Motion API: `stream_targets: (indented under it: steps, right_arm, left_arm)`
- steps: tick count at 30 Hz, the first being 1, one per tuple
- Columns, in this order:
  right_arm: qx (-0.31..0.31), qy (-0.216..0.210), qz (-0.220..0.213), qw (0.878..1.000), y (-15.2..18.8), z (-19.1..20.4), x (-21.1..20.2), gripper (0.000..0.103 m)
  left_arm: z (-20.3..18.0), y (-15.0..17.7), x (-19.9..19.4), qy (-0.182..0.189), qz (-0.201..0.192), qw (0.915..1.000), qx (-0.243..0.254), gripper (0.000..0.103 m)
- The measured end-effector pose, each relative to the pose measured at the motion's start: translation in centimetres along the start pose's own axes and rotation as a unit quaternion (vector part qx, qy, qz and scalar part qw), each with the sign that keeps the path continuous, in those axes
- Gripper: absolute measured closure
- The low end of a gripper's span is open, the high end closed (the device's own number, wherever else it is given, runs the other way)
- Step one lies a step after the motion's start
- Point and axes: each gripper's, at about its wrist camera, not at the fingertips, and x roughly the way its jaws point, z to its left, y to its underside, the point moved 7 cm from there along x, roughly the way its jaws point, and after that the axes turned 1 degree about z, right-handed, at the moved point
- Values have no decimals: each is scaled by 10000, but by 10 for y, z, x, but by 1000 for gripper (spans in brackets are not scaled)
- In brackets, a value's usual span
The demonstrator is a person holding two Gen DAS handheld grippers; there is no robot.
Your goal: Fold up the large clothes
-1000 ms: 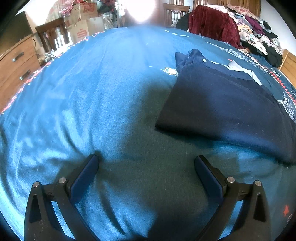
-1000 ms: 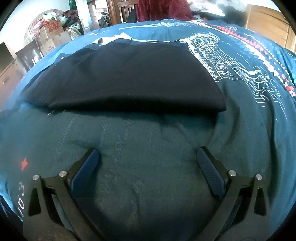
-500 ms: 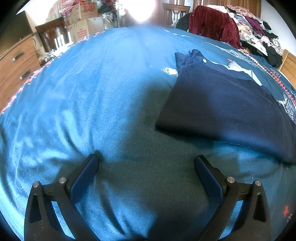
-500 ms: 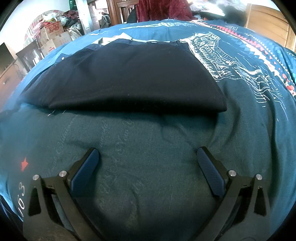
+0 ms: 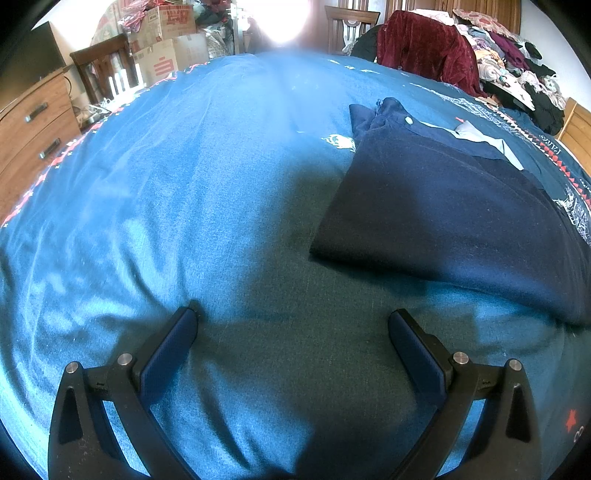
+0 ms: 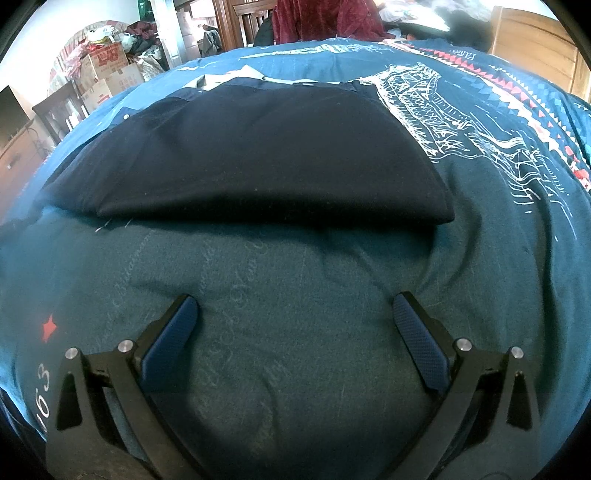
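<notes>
Nothing is changing since a second ago — navy garment is lying folded mid-frame on the bed; left hand-held gripper and right hand-held gripper are resting apart, empty — fold looking finished.

Bedspread: blue, w/ white ship print and red/white triangle border on right side; red star near front-left corner. Dresser: wood, 2 drawers visible, left of bed. Chair: dark wood, beside dresser. Boxes: cardboard, stacked behind chair. Red garment: draped at far edge. Clothes pile: mixed, far right. Glare at top centre.
</notes>
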Motion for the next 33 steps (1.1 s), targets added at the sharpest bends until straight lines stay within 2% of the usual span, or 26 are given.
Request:
stream_targets:
  steps: [20,24,29,32,33]
  right_arm:
    - [34,-52,-25,10000,0,-1,-1,0]
    - [47,-69,-31,10000,1,0,-1,0]
    - [57,-62,-31,10000,1,-1,-1,0]
    - [56,-61,-30,10000,1,-1,-1,0]
    - [55,-59,-30,10000,1,-1,-1,0]
  left_arm:
    - [-3,1,-8,-21,137,9999,-22,0]
    - [-13,3,-18,317,123,9993,-151,0]
    - [-23,4,-25,404,89,9990,-149,1]
    - [-34,-5,-40,882,-39,9955,-345,2]
    - [-40,-10,-46,1190,-91,9916,-494,2]
